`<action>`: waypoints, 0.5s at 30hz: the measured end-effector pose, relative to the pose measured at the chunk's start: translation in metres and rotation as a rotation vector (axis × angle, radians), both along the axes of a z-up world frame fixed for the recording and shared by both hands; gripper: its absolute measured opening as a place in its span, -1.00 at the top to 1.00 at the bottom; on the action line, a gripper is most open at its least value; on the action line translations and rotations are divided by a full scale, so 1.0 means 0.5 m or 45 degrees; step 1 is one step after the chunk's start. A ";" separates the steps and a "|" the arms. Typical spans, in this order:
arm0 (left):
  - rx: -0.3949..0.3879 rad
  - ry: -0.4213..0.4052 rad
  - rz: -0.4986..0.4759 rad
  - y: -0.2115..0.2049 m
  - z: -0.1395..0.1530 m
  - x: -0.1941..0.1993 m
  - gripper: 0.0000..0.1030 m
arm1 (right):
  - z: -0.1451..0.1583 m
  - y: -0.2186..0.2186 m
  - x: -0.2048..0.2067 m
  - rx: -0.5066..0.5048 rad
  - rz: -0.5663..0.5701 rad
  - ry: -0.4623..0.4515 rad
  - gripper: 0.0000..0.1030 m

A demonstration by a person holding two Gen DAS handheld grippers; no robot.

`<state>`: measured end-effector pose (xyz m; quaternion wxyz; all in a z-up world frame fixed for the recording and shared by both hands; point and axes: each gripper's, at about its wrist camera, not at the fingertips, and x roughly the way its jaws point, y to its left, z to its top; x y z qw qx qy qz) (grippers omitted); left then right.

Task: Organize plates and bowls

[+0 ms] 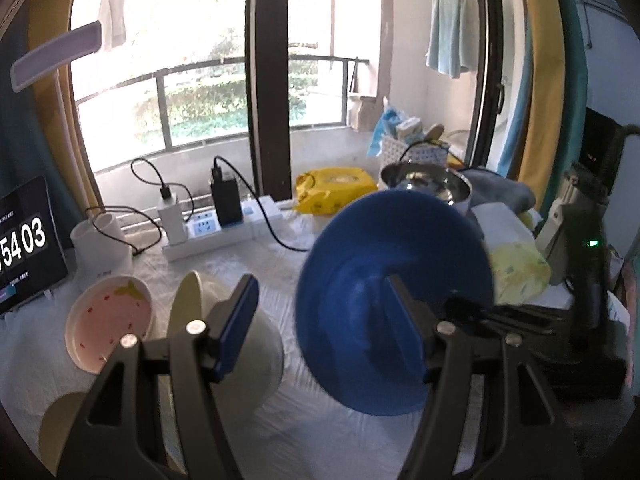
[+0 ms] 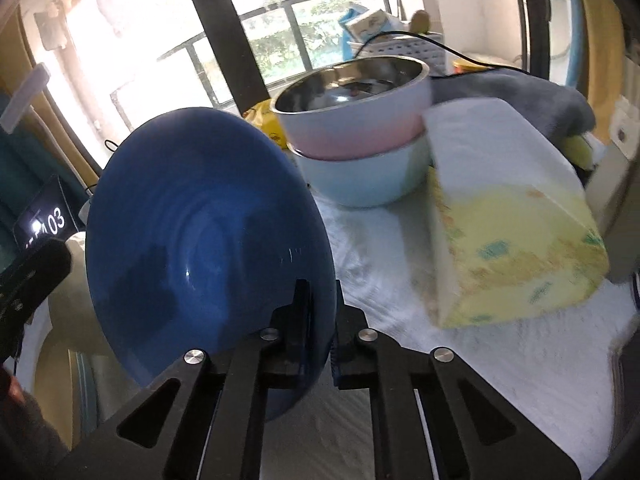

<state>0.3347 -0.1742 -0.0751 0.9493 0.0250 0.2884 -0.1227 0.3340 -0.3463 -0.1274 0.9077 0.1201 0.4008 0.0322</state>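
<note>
Glossy deep-blue plate [image 2: 208,236], round, shallow, concentric rings inside. Stands on edge above the table [image 2: 500,360], concave face toward left. Rim clenched in right tongs [image 2: 320,344]. Left tongs [image 1: 320,320] released, empty, beside plate.

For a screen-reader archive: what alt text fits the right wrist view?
The right gripper, its fingers shut on the rim, holds a glossy dark blue round plate tilted on edge above a white cloth-covered table. Behind sit a pink steel-lined bowl stacked in a pale blue bowl, beside a yellow tissue pack.
</note>
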 end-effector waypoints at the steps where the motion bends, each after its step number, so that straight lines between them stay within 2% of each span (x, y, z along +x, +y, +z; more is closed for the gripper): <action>1: 0.010 0.012 0.000 -0.004 -0.005 0.001 -0.28 | -0.001 -0.006 -0.005 0.000 -0.007 0.003 0.81; 10: 0.049 0.104 -0.051 -0.035 -0.053 0.021 -0.23 | -0.020 -0.042 -0.044 0.059 -0.055 0.019 0.76; 11: 0.043 0.112 -0.063 -0.038 -0.057 0.022 -0.15 | -0.020 -0.044 -0.046 0.068 -0.057 0.019 0.76; 12: 0.043 0.125 -0.074 -0.042 -0.062 0.024 0.09 | -0.022 -0.047 -0.048 0.083 -0.056 0.019 0.76; 14: 0.064 0.139 -0.084 -0.051 -0.070 0.027 0.26 | -0.023 -0.050 -0.052 0.098 -0.056 0.018 0.76; 15: 0.075 0.145 -0.095 -0.055 -0.074 0.027 0.41 | -0.022 -0.054 -0.051 0.103 -0.055 0.018 0.76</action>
